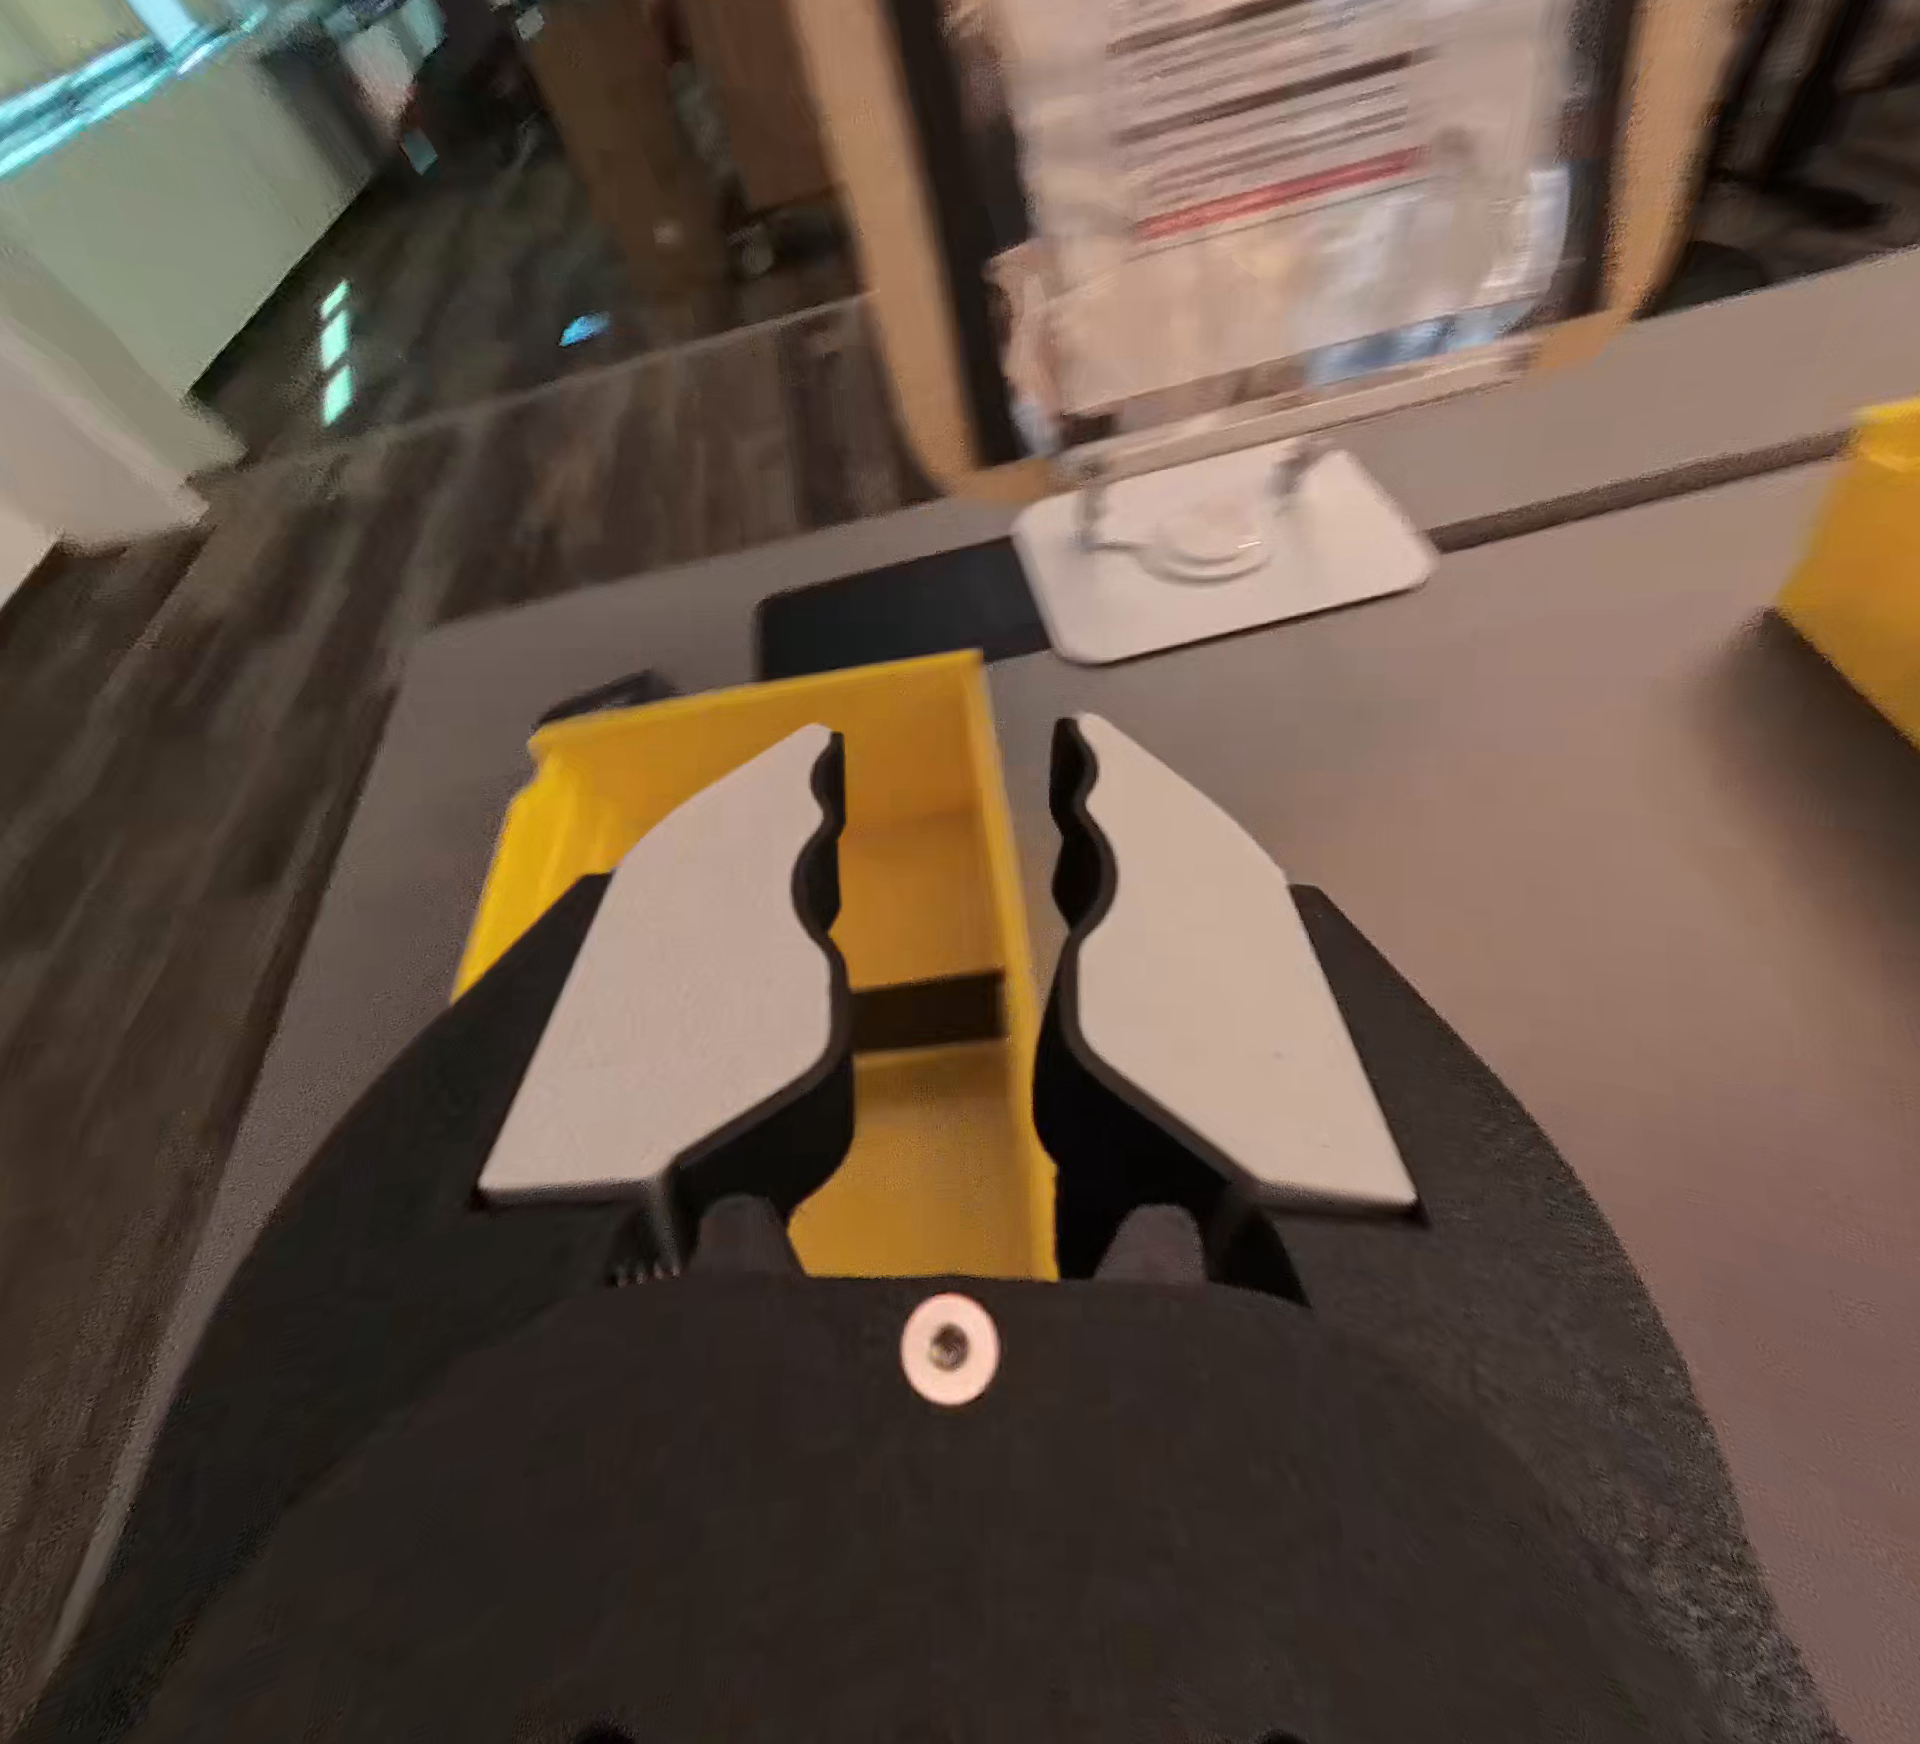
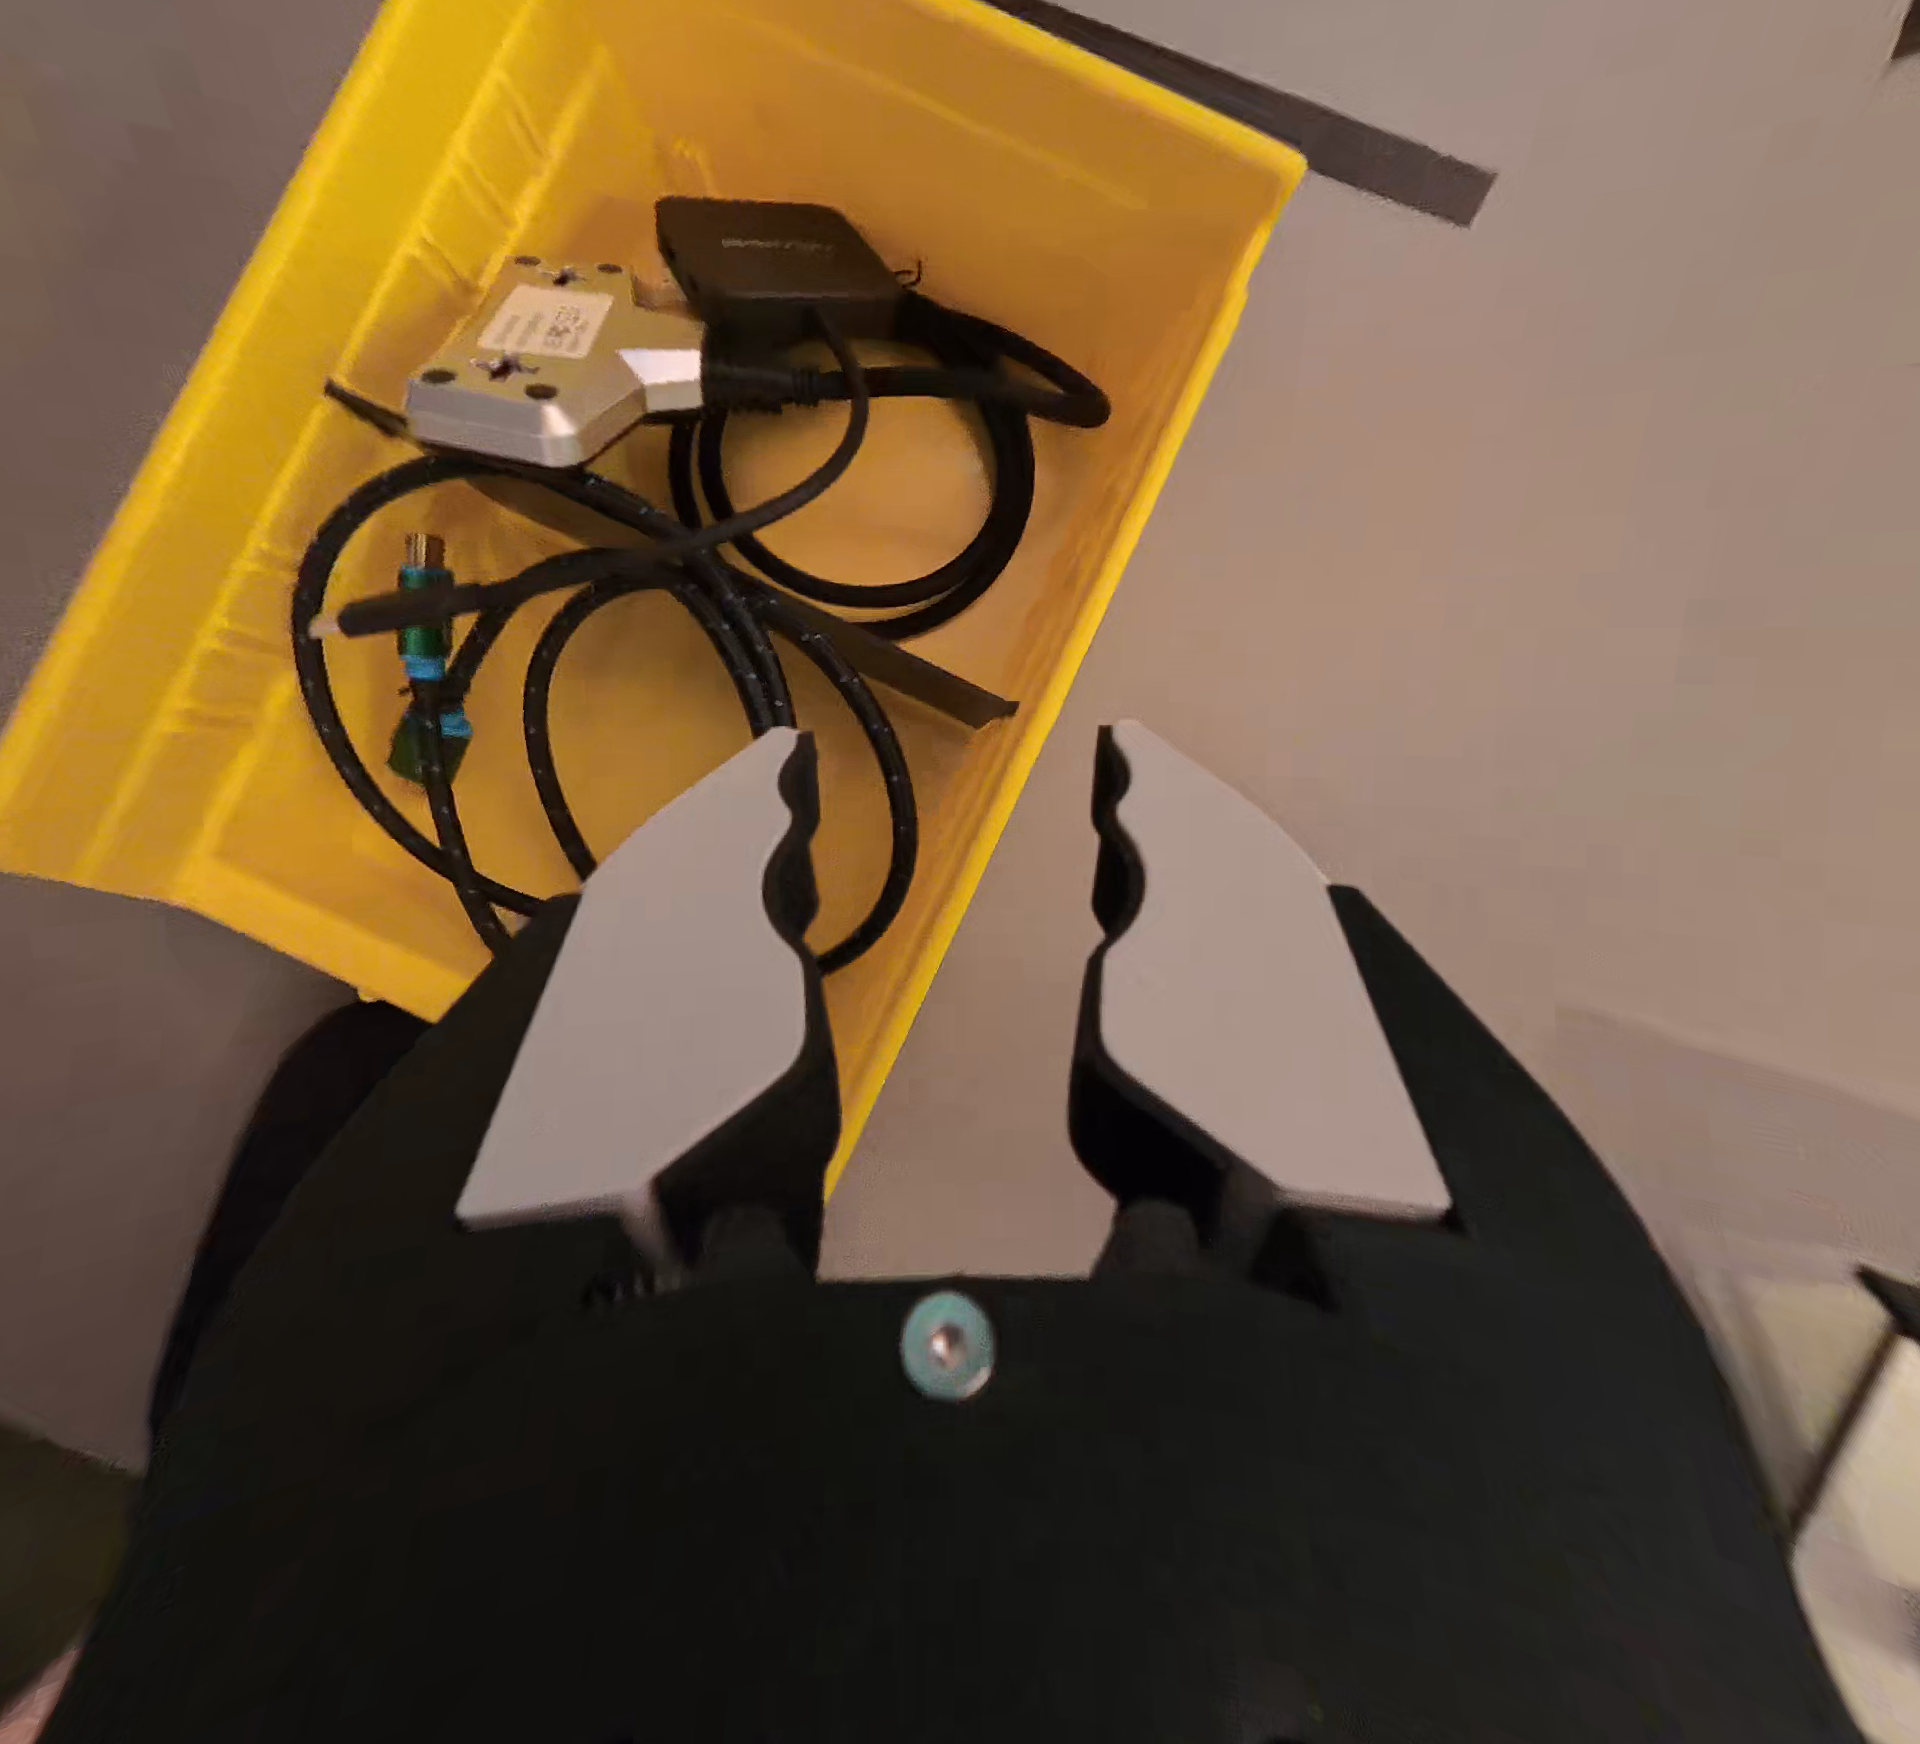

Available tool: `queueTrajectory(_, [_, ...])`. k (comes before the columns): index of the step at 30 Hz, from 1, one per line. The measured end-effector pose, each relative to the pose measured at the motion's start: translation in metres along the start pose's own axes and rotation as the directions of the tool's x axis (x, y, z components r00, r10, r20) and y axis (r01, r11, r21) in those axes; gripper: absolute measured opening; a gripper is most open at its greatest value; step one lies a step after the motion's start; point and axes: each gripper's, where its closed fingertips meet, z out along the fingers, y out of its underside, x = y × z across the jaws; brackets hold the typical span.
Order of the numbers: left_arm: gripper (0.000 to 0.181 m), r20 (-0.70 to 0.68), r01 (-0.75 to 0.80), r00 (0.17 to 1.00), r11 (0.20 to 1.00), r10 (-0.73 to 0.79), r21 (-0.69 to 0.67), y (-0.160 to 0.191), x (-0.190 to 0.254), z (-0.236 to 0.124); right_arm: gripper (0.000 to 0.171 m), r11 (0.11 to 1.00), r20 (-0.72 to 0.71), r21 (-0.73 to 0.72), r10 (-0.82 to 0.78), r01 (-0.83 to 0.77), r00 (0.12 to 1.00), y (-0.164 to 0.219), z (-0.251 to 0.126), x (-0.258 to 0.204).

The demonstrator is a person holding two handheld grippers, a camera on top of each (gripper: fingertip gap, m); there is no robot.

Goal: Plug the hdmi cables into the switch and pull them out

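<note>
Hovering over the grey counter [image 2: 1558, 551], the right tool [image 2: 954, 738] is holding its grey fingers [image 2: 665, 998] spread with nothing between them; its left finger is overlapping the near corner of a yellow bin [image 2: 1091, 167], its right finger sitting over bare counter. Lying inside that bin, nearest the tool, are looped black braided cables [image 2: 727, 645], one ending in a black plug [image 2: 384, 616] crossing a green-and-blue connector [image 2: 424, 645]. Farther in, a silver metal block [image 2: 540, 375] bearing a white label is resting against the black switch [image 2: 774, 260], with a smooth black cable [image 2: 977, 489] coiling away from them. No cable plug is visibly seated in the switch, though blur is limiting certainty.

In the left wrist view, the left tool [image 1: 945, 733] is likewise showing its fingers [image 1: 686, 967] apart and gripping nothing, poised above a second yellow bin [image 1: 925, 821] with a dark strip [image 1: 925, 1014] lying across its floor. Beyond it, a black pad [image 1: 894, 608] and a white stand base [image 1: 1226, 551] are sitting on the counter, and another yellow bin edge [image 1: 1860, 572] is showing at right. The background is heavily blurred.
</note>
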Motion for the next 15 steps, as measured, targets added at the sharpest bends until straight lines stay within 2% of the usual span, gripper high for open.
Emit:
queueTrajectory(4, [0.059,0.323,0.143,0.945,0.95,-0.048,-0.278,0.077,-0.096,-0.02,0.059,0.999,-0.03,0.002,0.05,-0.05,0.998,0.001,0.007,0.012])
queueTrajectory(5, [0.063,0.351,0.179,0.935,0.919,-0.048,-0.351,0.097,-0.108,-0.022,0.06,0.998,-0.038,-0.022,0.064,-0.065,0.997,0.005,0.01,0.012])
queueTrajectory(8, [0.065,0.324,0.239,0.943,0.826,-0.073,-0.51,0.142,-0.117,-0.018,0.06,0.977,-0.015,-0.14,0.16,-0.161,0.987,0.022,0.021,0.006])
queueTrajectory(12, [0.065,0.333,0.299,0.934,0.785,-0.126,-0.543,0.168,-0.132,0.0,0.06,0.946,0.0,-0.259,0.201,-0.194,0.98,0.037,0.037,-0.001])
queueTrajectory(15, [0.068,0.41,0.374,0.9,0.751,-0.15,-0.545,0.192,-0.158,0.005,0.059,0.937,-0.021,-0.305,0.173,-0.171,0.985,0.042,0.045,-0.003])
